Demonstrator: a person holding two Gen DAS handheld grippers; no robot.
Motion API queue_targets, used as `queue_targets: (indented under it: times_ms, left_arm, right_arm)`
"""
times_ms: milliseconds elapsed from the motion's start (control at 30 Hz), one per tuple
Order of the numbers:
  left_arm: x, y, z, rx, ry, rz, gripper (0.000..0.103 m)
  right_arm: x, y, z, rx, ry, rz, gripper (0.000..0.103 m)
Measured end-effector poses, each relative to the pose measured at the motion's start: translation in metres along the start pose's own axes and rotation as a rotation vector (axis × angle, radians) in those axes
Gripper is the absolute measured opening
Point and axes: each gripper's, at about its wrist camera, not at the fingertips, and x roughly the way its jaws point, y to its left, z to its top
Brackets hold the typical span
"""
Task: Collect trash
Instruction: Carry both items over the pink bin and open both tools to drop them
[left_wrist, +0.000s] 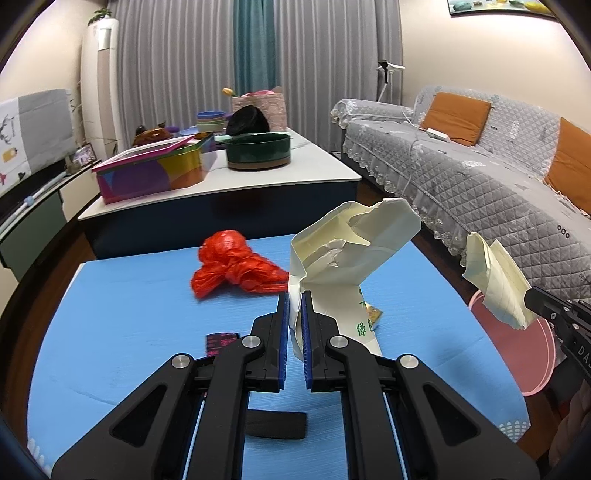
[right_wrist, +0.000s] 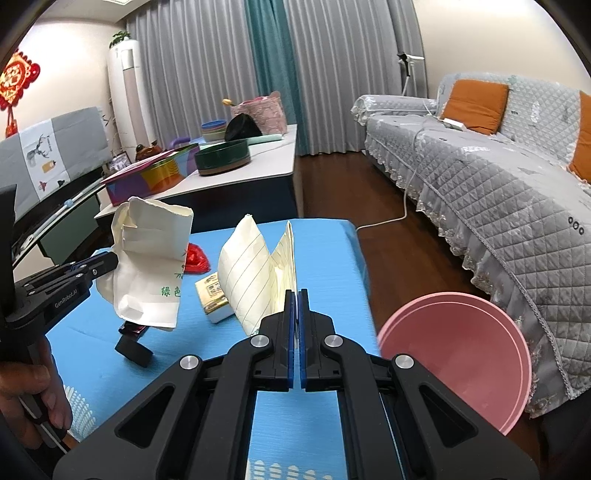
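Note:
My left gripper (left_wrist: 294, 299) is shut on a crumpled cream paper bag with green print (left_wrist: 343, 254), held up above the blue mat (left_wrist: 129, 314). The same paper bag (right_wrist: 147, 266) hangs from the left gripper (right_wrist: 110, 260) in the right wrist view. My right gripper (right_wrist: 297, 295) is shut on a folded sheet of lined cream paper (right_wrist: 255, 273), lifted off the mat. That lined paper (left_wrist: 495, 280) shows at the right of the left wrist view, above the pink bin (left_wrist: 524, 350). A red plastic bag (left_wrist: 232, 266) lies on the mat.
The pink round bin (right_wrist: 458, 350) stands off the mat's right edge, beside a grey quilted sofa (right_wrist: 498, 192). A small yellow-white carton (right_wrist: 214, 295), a dark wrapper (left_wrist: 221, 341) and a black piece (left_wrist: 275, 424) lie on the mat. A white table (left_wrist: 258, 177) with boxes stands behind.

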Motion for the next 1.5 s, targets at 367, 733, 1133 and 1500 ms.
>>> queue_targets:
  times_ms: [367, 733, 1133, 1500]
  left_arm:
    - [0.006, -0.041, 0.005, 0.042, -0.003, -0.055, 0.007]
    - [0.011, -0.082, 0.007, 0.089, 0.000, -0.111, 0.007]
    - [0.012, -0.127, 0.010, 0.127, 0.000, -0.175, 0.007]
    - [0.010, -0.166, 0.009, 0.167, 0.012, -0.228, 0.007]
  right_arm:
    - [-0.012, -0.034, 0.000, 0.047, -0.016, -0.054, 0.002]
    - [-0.023, -0.068, -0.002, 0.091, -0.030, -0.112, 0.002]
    - [-0.035, -0.108, -0.005, 0.142, -0.042, -0.184, 0.002]
    - [-0.048, -0.137, -0.008, 0.187, -0.049, -0.253, 0.002]
